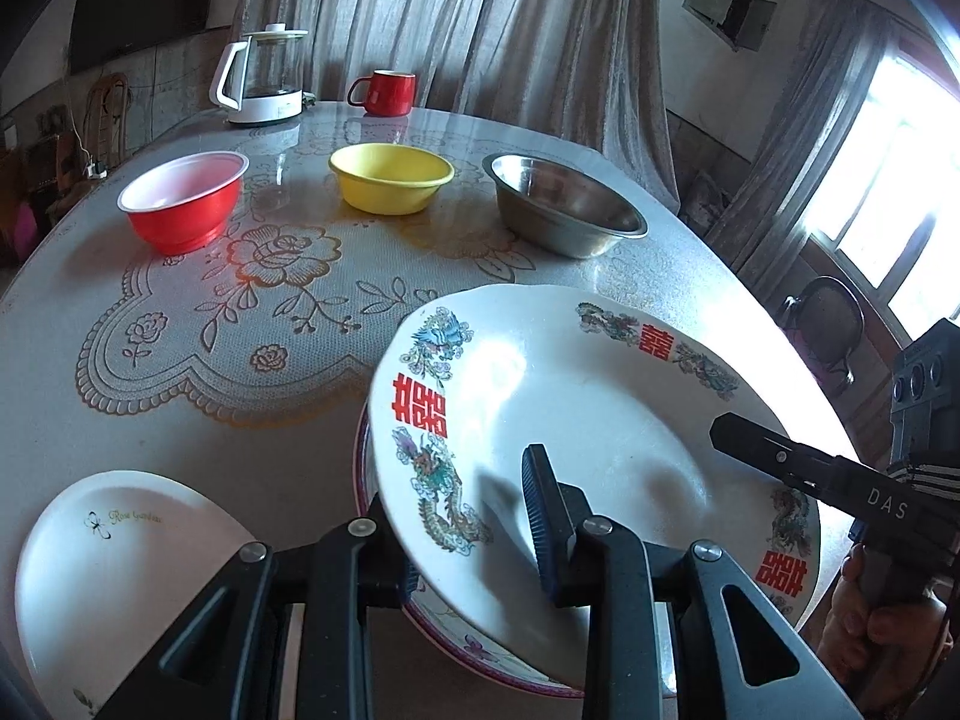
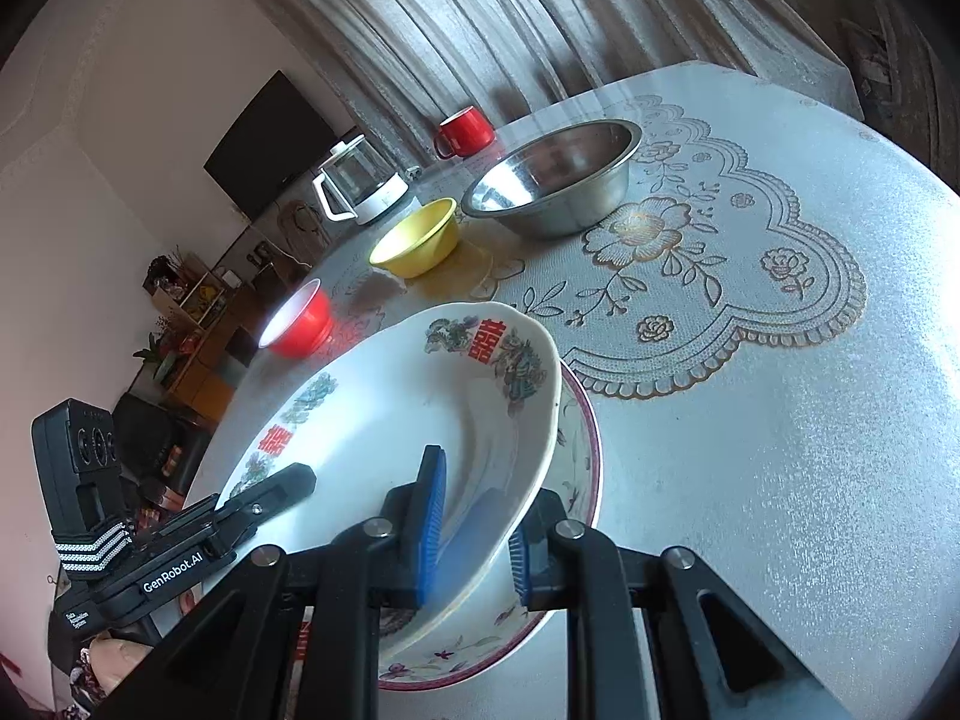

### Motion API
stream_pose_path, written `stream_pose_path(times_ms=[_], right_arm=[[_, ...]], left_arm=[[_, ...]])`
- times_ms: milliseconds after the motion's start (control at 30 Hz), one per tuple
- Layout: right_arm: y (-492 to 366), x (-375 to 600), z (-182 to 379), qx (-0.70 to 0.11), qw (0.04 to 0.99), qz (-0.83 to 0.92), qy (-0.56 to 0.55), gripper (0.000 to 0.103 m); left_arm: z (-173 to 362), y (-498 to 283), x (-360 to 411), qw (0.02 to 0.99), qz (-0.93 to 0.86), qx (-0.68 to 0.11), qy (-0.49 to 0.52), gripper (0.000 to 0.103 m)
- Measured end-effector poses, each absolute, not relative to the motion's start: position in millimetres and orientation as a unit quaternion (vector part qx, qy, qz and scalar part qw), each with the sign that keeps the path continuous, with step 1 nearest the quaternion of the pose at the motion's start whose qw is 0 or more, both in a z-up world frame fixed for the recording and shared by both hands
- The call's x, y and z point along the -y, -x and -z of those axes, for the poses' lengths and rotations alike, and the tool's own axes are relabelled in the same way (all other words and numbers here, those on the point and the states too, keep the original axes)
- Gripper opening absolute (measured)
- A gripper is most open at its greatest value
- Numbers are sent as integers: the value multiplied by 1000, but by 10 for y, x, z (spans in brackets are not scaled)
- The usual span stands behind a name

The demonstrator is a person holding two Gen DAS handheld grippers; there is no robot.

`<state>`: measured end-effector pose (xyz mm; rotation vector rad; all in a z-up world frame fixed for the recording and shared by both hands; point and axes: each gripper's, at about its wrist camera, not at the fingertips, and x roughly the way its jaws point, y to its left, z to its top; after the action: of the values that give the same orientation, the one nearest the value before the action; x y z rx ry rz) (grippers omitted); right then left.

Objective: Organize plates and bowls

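Left wrist view: left gripper (image 1: 468,516) and right gripper (image 2: 474,531) both clamp the dragon plate's (image 1: 570,420) rims; tilted over floral plate (image 2: 576,450), probably for stacking.

White dragon-patterned plate (image 1: 576,396) tilted over purple-rimmed plate (image 2: 579,438).

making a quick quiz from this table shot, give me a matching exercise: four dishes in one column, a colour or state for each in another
1. dragon plate
2. steel bowl
3. plastic bowl
4. small bowl

a. yellow
b. red outside, white inside
c. held at its rim by both grippers
d. bare metal, empty

Pairs: 1-c, 2-d, 3-b, 4-a
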<state>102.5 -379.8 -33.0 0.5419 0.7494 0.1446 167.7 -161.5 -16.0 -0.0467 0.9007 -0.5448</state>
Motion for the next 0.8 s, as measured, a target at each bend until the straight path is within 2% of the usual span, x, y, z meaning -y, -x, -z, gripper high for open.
stream_pose_path(times_ms=[600, 800], right_arm=[[-1093, 3789, 392, -391, 885, -57, -246, 18], [-1004, 3837, 384, -399, 880, -46, -254, 22]], left_arm=[[279, -1696, 1664, 859, 245, -449, 4, 33], [282, -1647, 1678, 861, 245, -447, -8, 33]])
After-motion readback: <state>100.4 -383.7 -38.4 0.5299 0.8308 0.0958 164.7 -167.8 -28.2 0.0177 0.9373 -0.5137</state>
